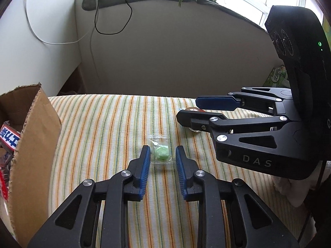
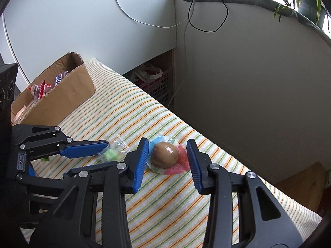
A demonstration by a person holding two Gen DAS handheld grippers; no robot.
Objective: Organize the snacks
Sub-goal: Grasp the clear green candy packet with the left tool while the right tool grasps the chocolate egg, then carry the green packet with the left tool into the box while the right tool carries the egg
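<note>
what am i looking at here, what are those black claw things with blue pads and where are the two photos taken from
Those are hand-held tongs, one in each of a person's hands; no robot arm is involved. Each carries a wide-angle camera looking along its two fingers, so each picture shows its own tongs at the bottom and the other pair at the side.

In the left camera's picture, the left tongs straddle a small clear packet of green candy lying on the striped cloth. In the right camera's picture, the right tongs straddle a wrapped brown egg-shaped snack. Neither pair visibly presses its snack yet. A cardboard box already holding snacks stands on the cloth.
</note>
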